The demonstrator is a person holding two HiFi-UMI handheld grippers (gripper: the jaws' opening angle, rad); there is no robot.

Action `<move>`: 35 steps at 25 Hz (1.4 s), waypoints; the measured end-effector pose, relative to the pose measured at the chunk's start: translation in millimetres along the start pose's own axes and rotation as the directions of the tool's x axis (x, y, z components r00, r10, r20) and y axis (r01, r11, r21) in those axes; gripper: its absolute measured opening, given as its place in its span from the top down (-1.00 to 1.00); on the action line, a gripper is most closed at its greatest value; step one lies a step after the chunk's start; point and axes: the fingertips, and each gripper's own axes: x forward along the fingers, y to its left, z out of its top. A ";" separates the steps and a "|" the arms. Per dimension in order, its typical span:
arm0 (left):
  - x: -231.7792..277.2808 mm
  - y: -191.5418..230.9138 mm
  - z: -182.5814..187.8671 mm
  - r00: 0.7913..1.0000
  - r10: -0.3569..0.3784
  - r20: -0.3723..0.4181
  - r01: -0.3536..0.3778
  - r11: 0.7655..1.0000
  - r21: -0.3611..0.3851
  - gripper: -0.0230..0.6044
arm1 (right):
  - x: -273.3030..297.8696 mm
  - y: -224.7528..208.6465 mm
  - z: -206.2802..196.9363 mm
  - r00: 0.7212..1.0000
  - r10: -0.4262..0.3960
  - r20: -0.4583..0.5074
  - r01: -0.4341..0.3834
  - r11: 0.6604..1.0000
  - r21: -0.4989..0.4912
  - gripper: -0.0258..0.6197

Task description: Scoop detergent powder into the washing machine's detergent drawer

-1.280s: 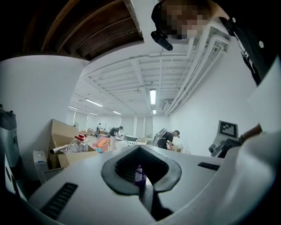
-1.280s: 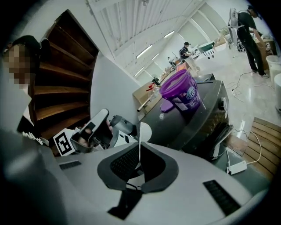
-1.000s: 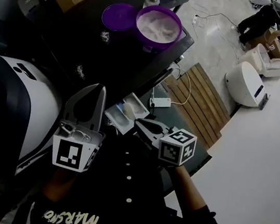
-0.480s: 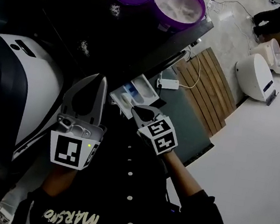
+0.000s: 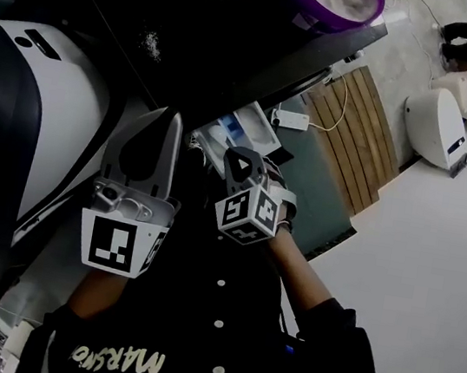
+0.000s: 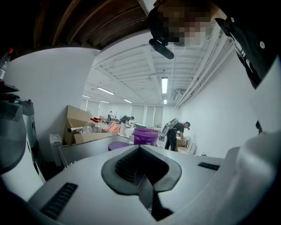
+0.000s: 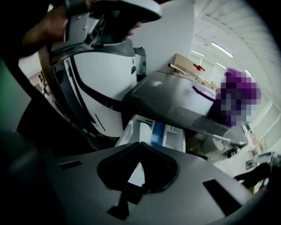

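Detergent drawer (image 5: 241, 130) stands pulled out from under the dark top of the washing machine (image 5: 237, 50), straight ahead of the right gripper (image 5: 239, 158) and just beyond its tips. Its long axis runs out of the machine's front toward that gripper. The open side faces up, with white compartments side by side and a blue insert between them. The right gripper tilts down at it, jaws closed together with nothing visible between them. The left gripper (image 5: 172, 121), on the drawer's left side, is likewise closed and empty. It faces the purple tub (image 5: 338, 0) of white powder, which sits on the machine top well beyond both grippers.
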 end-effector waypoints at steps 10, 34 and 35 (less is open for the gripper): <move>-5.4 1.3 -11.5 1.000 0.013 -0.013 -0.013 1.000 -0.012 0.88 | 6.8 7.9 0.2 0.970 -0.224 0.096 0.242 0.830 -0.502 0.82; -4.7 -5.7 8.2 1.000 0.001 0.018 -0.001 1.000 0.014 0.88 | -23.8 -12.1 1.8 0.967 0.178 0.183 -0.249 0.810 0.530 0.82; -3.7 -6.3 11.5 1.000 -0.002 0.024 0.002 1.000 0.017 0.88 | -26.9 -14.7 2.9 0.959 0.191 0.210 -0.279 0.768 0.576 0.82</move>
